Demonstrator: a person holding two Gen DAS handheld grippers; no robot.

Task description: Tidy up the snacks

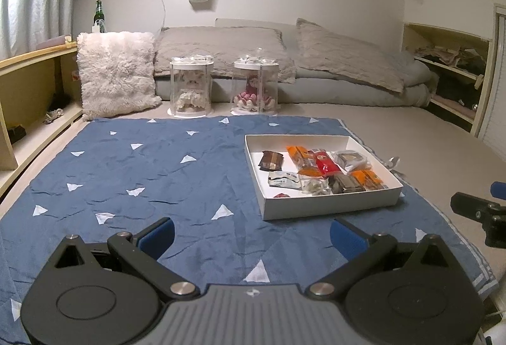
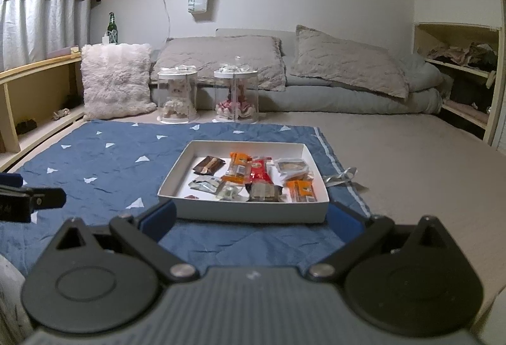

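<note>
A shallow white box (image 1: 329, 204) (image 2: 240, 212) lies on a blue mat (image 1: 142, 174) (image 2: 104, 161). It holds several wrapped snacks: orange packets (image 1: 300, 155) (image 2: 238, 166), a red packet (image 1: 327, 164) (image 2: 261, 172), brown bars (image 1: 271, 160) (image 2: 207, 164) and clear wrapped pieces (image 1: 351, 158) (image 2: 292, 166). My left gripper (image 1: 251, 237) is open and empty, above the mat to the left of the box. My right gripper (image 2: 251, 220) is open and empty, just in front of the box's near wall.
Two clear jars with dolls (image 1: 189, 85) (image 1: 255, 85) stand beyond the mat. A fluffy white cushion (image 1: 117, 73) leans at the back left, grey bedding (image 1: 316, 66) behind. Wooden shelves (image 1: 28, 92) (image 1: 452, 73) line both sides. A green bottle (image 1: 99, 13) stands at the back left.
</note>
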